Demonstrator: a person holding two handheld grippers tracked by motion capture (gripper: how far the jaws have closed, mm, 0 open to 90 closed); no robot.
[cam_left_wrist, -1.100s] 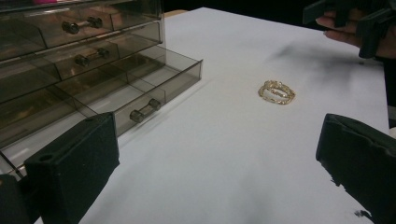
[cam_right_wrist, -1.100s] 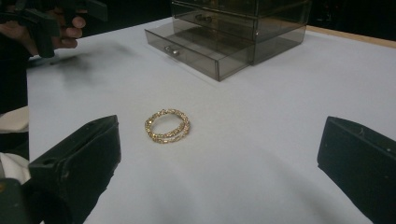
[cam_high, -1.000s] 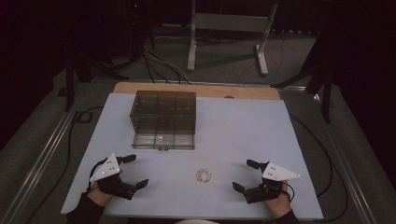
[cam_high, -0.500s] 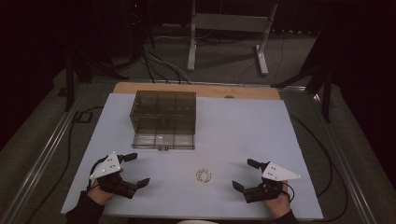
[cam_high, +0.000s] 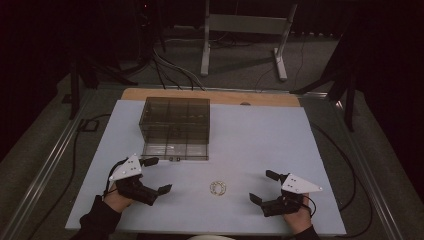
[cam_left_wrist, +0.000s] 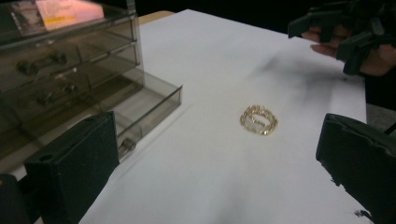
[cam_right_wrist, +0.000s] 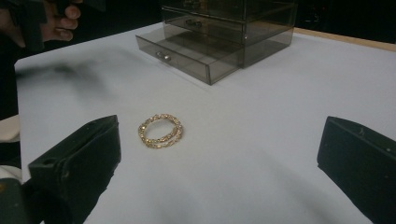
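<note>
Both tongs, left (cam_high: 159, 175) and right (cam_high: 262, 186), gape wide and empty on the tabletop (cam_high: 260, 135); between them lies one gold bracelet (cam_high: 217, 188), near one clear drawer box (cam_high: 176, 127), bottom drawer (cam_high: 175, 150) out.

At the lower left of the high view, the left tongs (cam_high: 153, 176) are a black, blocky tool topped by a pale grey three-cornered plate, with two short black jaws. A dark sleeve (cam_high: 97, 220) covers the forearm behind the hand (cam_high: 118, 197) that grips them. At the lower right, the right tongs (cam_high: 265, 187) look the same: black body, grey triangular plate, and a thin black cable looping off the back. In both gripper views the jaws are matte black rectangular blocks with slightly rough edges; a small round hole marks the top of the left-hand block in each.
</note>
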